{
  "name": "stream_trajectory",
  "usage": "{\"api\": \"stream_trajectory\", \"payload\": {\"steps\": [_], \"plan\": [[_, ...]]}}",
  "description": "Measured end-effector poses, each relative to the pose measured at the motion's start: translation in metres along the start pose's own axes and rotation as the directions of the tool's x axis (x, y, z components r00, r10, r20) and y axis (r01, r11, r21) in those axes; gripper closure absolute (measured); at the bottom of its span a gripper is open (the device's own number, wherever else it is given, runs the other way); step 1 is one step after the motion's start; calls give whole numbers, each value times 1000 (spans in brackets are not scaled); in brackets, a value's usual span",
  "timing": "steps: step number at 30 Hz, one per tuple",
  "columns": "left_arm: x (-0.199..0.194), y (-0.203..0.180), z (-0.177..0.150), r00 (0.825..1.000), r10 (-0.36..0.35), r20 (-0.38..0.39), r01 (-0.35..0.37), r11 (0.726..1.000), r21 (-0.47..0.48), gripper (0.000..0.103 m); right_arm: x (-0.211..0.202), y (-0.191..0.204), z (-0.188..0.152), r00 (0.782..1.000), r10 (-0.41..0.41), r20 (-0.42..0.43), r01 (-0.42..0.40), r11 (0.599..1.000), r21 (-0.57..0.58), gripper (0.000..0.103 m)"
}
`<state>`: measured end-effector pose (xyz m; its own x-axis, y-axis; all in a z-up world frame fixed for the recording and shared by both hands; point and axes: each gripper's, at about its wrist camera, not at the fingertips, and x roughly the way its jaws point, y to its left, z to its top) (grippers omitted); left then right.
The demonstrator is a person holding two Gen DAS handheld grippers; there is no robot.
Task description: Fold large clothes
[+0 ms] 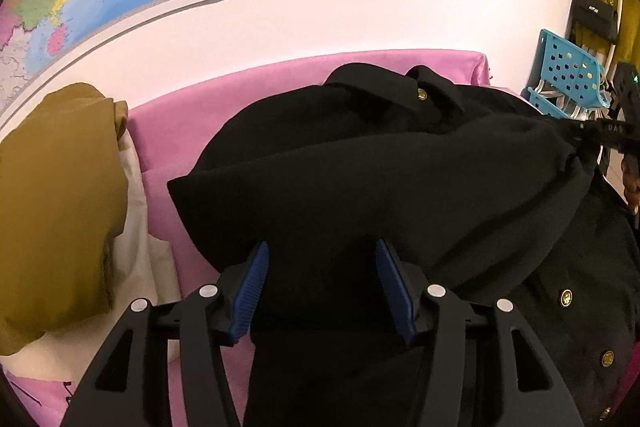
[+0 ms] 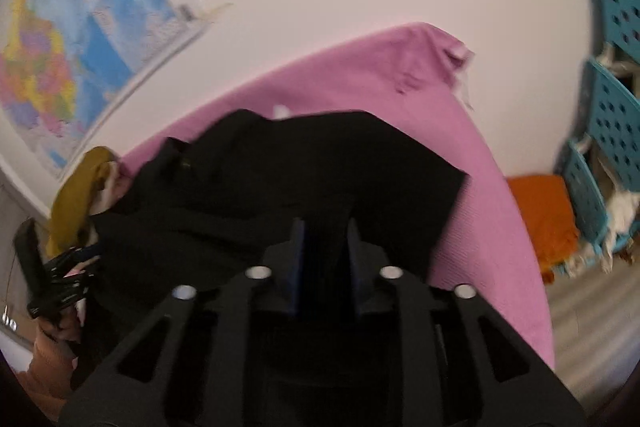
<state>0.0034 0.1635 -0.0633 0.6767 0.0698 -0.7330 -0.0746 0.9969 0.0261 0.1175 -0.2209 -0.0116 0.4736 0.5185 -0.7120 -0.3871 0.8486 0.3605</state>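
Spanning the pink-covered table point(image 1: 168, 131) left to right, the black coat's point(image 1: 360, 171) lifted fold hangs between 2 grippers, left gripper point(image 1: 322, 267) and right gripper point(image 2: 325, 247) both clamped on its cloth.

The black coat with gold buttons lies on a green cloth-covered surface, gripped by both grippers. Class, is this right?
Not quite: the cloth-covered surface is pink, as both wrist views show. The black coat with gold buttons does lie on it, with the left gripper and right gripper each closed on its fabric.
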Motion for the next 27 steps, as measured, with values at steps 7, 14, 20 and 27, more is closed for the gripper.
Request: {"api": "stream_trajectory", "payload": {"steps": [7,14,20,27], "plan": [[-25,-3,-9,998,-57,35,57,998,-12,40,-71,32,-11,984,-10,177,33,992,-124,58],[-31,-15,-22,998,-63,22,62,998,15,36,-25,77,-29,998,55,11,-49,950,-308,61],[-49,-7,-33,998,-52,23,54,997,-56,27,15,70,-19,999,13,-47,-25,967,-255,63],[-89,8,-73,999,-52,16,54,991,-119,19,-59,65,-46,995,95,26,-85,962,-261,37]]}}
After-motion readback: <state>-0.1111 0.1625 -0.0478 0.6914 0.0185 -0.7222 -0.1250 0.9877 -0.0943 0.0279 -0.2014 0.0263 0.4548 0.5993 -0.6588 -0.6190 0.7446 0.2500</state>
